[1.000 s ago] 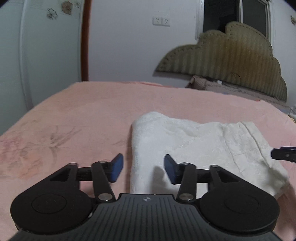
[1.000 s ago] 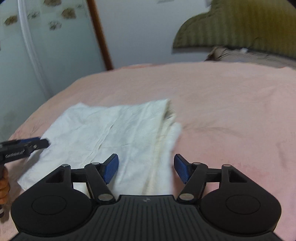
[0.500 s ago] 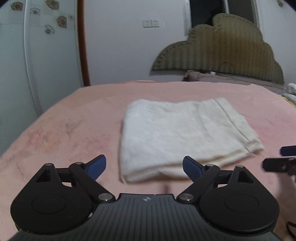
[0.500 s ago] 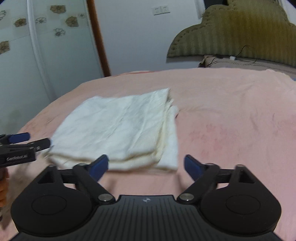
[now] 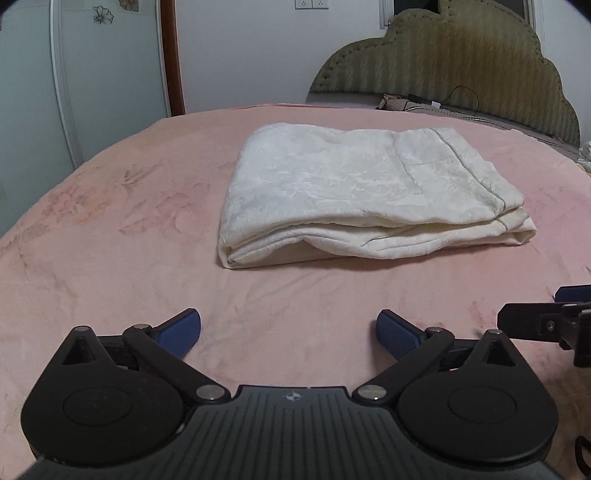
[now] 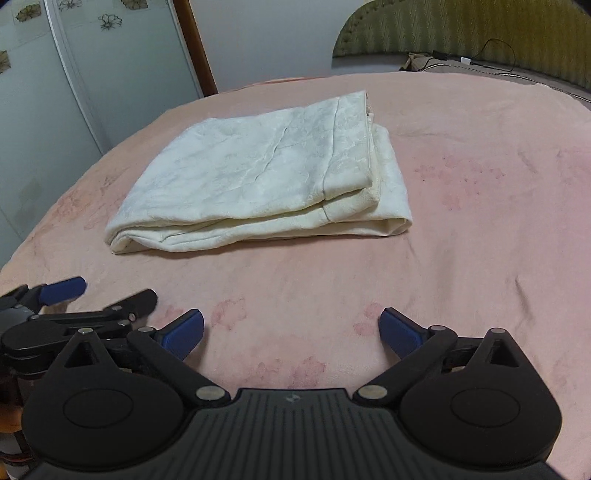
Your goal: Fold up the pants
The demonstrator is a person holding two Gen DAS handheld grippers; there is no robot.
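The white pants (image 5: 362,195) lie folded into a thick rectangle on the pink blanket (image 5: 110,229), flat, layers stacked, the open edges facing the cameras. Nothing touches them. In the left wrist view the bundle sits ahead and a little to the right, with a stitched seam running along its right end. The right wrist view shows that same bundle ahead and to the left (image 6: 258,177), and here the lower layer pokes out past the top one along the right side.

Left gripper (image 5: 289,330) is near the bed's front, jaws opening wide with only bare blanket between the blue pads (image 5: 181,330). Right gripper (image 6: 291,332): jaws spread wide, nothing between them, well short of the pants.

Each camera catches the other tool. The left view shows the right gripper's finger tip at its right edge (image 5: 535,325); the right view shows the left gripper side-on at its left edge (image 6: 74,306).

Only the left view takes in the full scalloped olive headboard (image 5: 461,55) and wall sockets (image 5: 312,3). The right view gives more of the flowered wardrobe doors (image 6: 74,74) and the brown frame (image 6: 195,48).
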